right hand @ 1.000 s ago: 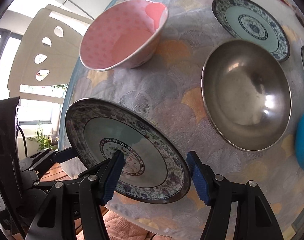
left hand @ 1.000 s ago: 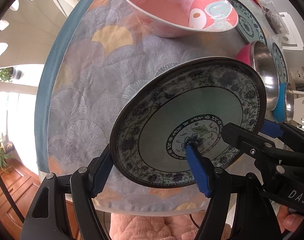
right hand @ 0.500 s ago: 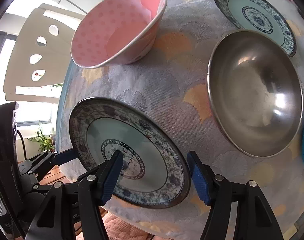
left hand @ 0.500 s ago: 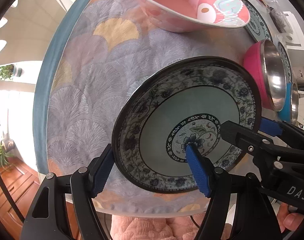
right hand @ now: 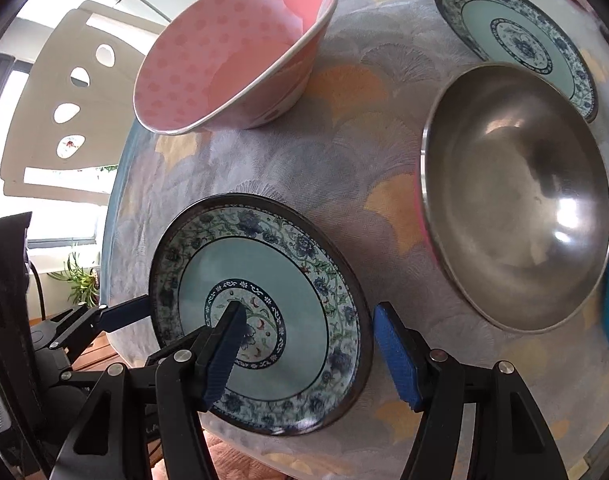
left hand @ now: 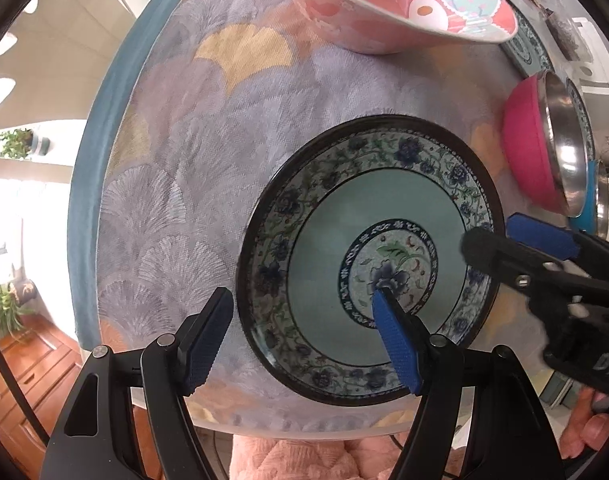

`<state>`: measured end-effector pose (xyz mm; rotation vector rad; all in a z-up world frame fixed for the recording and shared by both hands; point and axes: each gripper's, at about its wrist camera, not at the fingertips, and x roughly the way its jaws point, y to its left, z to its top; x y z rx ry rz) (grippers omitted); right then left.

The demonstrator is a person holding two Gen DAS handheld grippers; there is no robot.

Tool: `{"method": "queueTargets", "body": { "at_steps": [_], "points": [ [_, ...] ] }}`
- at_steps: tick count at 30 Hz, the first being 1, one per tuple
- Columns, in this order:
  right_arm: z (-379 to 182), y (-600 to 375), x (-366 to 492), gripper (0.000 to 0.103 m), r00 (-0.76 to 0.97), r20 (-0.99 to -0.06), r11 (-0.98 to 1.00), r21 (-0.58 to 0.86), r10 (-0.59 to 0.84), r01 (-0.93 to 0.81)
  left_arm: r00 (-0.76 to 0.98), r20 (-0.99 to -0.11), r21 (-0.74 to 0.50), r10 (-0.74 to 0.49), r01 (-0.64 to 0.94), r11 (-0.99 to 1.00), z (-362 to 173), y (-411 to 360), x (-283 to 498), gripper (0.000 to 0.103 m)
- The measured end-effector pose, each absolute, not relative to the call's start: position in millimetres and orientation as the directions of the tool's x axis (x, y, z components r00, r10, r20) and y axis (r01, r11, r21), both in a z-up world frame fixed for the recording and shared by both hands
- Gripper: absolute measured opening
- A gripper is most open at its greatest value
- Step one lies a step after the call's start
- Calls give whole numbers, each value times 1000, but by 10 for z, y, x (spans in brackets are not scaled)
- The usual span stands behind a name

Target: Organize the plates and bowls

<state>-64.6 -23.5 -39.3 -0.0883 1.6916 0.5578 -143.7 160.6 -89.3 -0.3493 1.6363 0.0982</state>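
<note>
Sorting barely begun, by the look of it. Near plate [right hand: 264, 316] lies flat on the cloth at the desk [left hand: 184, 152] edge. Left gripper [left hand: 304, 340] and right gripper [right hand: 308, 356] both straddle its rim from opposite sides, jaws spread, one pad over the plate, one outside; no pinch visible. Nothing stacked yet: pink bowl [right hand: 232, 52], steel bowl [right hand: 516, 196] and far plate [right hand: 516, 36] sit apart. Plates still to be piled, bowls to be nested.
</note>
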Motion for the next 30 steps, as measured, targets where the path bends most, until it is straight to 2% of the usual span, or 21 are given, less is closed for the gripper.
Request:
{"method": "queueTargets", "body": {
  "at_steps": [6, 12, 24, 30],
  "points": [
    [-362, -339, -754, 64, -221, -943, 873, 318, 250, -370, -75, -983, -138, -167, -295, 946, -1015, 1639, -1601, 70],
    [-586, -406, -945, 64, -267, -934, 879, 322, 236, -351, -83, -986, -119, -148, -277, 953, -1087, 1605, -1652, 70],
    [-631, -444, -914, 63, -289, -898, 862, 414, 333, -293, -64, -979, -178, -194, -206, 962, -1033, 1361, -1707, 69],
    [-577, -463, -932, 63, -277, -918, 874, 367, 284, -319, -71, -979, -175, -193, -200, 964, -972, 1345, -1768, 69]
  ]
}}
